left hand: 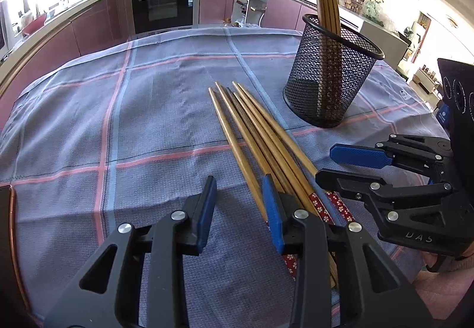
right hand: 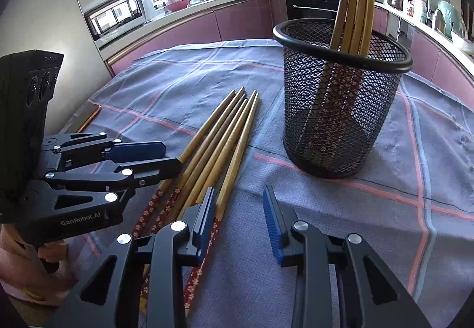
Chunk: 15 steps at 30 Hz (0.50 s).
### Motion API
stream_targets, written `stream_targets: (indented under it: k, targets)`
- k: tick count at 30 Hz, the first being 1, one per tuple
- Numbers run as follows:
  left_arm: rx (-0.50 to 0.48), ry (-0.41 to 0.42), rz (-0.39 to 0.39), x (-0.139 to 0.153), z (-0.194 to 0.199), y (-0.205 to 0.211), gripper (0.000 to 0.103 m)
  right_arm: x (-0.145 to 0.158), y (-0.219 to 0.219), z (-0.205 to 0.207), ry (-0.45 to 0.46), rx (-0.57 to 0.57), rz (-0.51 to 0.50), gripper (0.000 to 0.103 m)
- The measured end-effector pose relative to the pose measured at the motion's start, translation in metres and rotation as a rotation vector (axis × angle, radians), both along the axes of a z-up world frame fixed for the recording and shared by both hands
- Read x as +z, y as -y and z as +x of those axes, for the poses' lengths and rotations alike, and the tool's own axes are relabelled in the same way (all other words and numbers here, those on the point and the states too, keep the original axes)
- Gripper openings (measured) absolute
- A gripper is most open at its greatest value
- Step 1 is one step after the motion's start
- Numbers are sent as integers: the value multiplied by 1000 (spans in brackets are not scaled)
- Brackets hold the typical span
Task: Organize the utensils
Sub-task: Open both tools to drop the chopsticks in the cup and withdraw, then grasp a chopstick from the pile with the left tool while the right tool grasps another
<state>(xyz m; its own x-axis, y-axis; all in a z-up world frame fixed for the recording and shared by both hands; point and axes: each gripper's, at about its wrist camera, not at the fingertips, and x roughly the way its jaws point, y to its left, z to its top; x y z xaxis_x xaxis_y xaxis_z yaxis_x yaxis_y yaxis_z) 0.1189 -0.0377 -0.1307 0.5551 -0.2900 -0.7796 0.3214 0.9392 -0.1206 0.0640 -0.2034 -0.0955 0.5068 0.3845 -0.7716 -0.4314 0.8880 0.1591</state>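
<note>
Bare checked tablecloth (left hand: pixel 89 120) lies open to the left of the loose chopsticks (left hand: pixel 254 132). On their right side the passage is narrowed by the upright mesh holder (right hand: pixel 340 108), its mouth partly occupied by standing chopsticks (right hand: pixel 355 2). The near ends of the loose chopsticks are flanked by the left gripper (left hand: pixel 238 209) and right gripper (right hand: pixel 238 221), both spread apart.

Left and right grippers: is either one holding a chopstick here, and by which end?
Nothing is held. The left gripper and right gripper are both open above the loose chopsticks on the cloth.
</note>
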Motion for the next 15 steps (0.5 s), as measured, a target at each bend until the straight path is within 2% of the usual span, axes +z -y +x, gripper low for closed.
stream_targets:
  k: [6,11,15]
  targets:
    - [-1,-2,10,0,6,1,32,0,-7,5,14,3,-31,31]
    - [-2,-1,25,0,14,2,27,-2,-12,14,23,-2,-48,29]
    - [1,-6,23,-1,20,2,20,-3,-11,19,20,-16,-41,19]
